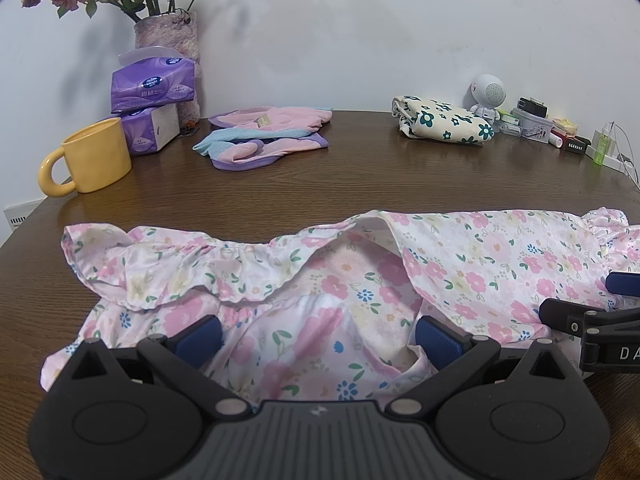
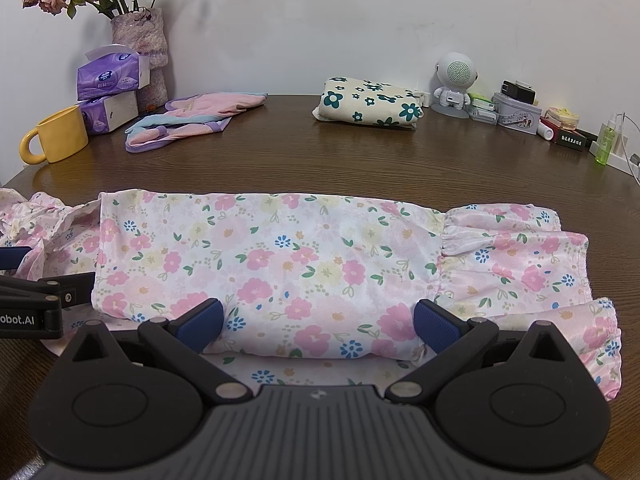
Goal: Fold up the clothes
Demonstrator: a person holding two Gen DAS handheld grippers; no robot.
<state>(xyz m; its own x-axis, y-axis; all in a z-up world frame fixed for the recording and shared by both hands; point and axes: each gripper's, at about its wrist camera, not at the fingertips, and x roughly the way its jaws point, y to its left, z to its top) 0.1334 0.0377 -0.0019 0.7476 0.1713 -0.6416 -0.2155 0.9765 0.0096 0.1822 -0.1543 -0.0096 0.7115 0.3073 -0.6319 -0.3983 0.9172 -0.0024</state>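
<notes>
A: Starting nearest, on the left gripper [image 1: 318, 334]: hovering low over the floral garment [image 1: 360, 280], jaws standing wide apart, gripping nothing. Seeing a rumpled hump of the pink-flowered cloth rising between the two blue pads [image 1: 438, 338], apparently not touching either.

B: Agreeing. Noting the ruffled edge lying crumpled just beyond those jaws, toward the left, and a flatter folded stretch running off to the right.

A: Turning to the right gripper [image 2: 318, 330]: also spread wide, also clamping nothing. Seeing the folded, smooth middle of the floral garment [image 2: 280, 264] lying flat on the bench [image 2: 360, 160], its near fold sitting between the blue pads [image 2: 200, 326], just ahead of them.

B: And showing gathered frills at the right end, past the right-hand pad. Catching the other gripper's black arm at the left edge, resting just beside the cloth.

A: Moving farther back: spotting a yellow mug [image 2: 54, 136] at the far left, beside two purple tissue packs [image 2: 112, 76], stacked.

B: Spotting a pastel garment [image 2: 192, 118] lying loose next to them, and a folded cream cloth with green flowers [image 2: 368, 106] well apart, nearer the middle-right.

A: Ending at the wall: a vase of dried roses [image 2: 140, 40] behind the tissues, a small white robot figure [image 2: 454, 80] and assorted small items crowding the far right.
</notes>
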